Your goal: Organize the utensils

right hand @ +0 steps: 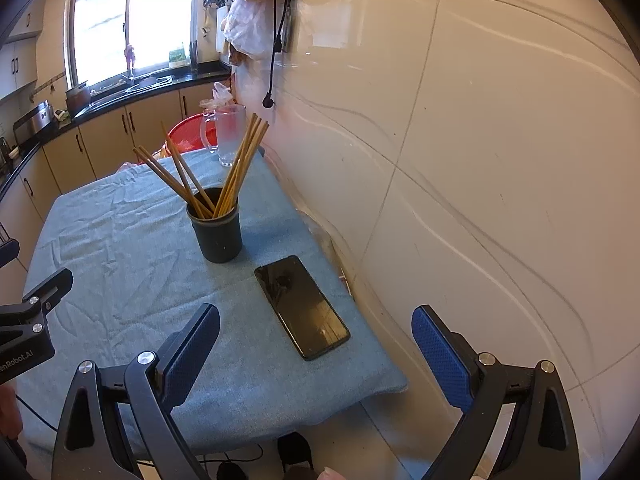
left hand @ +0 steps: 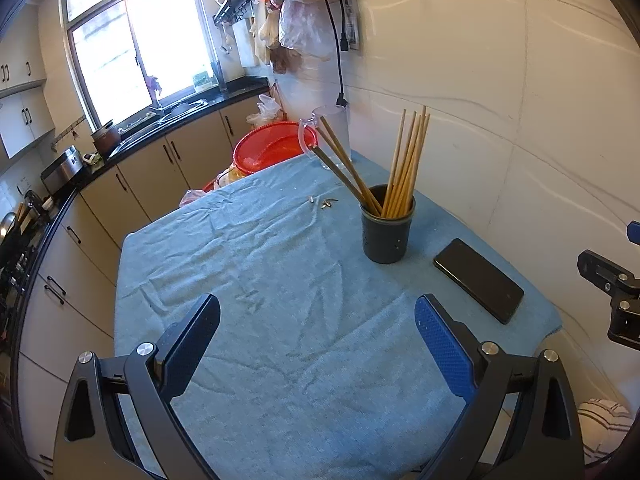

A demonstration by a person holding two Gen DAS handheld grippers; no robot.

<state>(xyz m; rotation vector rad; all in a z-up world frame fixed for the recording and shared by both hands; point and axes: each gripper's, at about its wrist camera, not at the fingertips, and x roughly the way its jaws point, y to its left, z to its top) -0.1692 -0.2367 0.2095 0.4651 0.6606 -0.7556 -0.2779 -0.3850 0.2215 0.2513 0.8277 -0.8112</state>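
One dark round utensil holder point(left hand: 387, 227) is standing on the blue cloth-covered tabletop point(left hand: 280, 280), toward its wall-side edge. Ten thin wooden chopsticks point(left hand: 408, 160) seem to be leaning in it, three fanning one way and about seven the other; the tight bunch is making the count uncertain. One black flat smartphone point(left hand: 478, 280) is lying near the wall-side edge. One clear glass pitcher point(left hand: 334, 136) is sitting at the far corner. A few small metal bits point(left hand: 324, 201), too small to count, are lying mid-table.

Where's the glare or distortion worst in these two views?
Left wrist: window blown out; fisheye bends the counter edge; chopsticks stay sharp. Right wrist: window overexposed, glossy wall shows soft reflections, phone screen mirrors a little.
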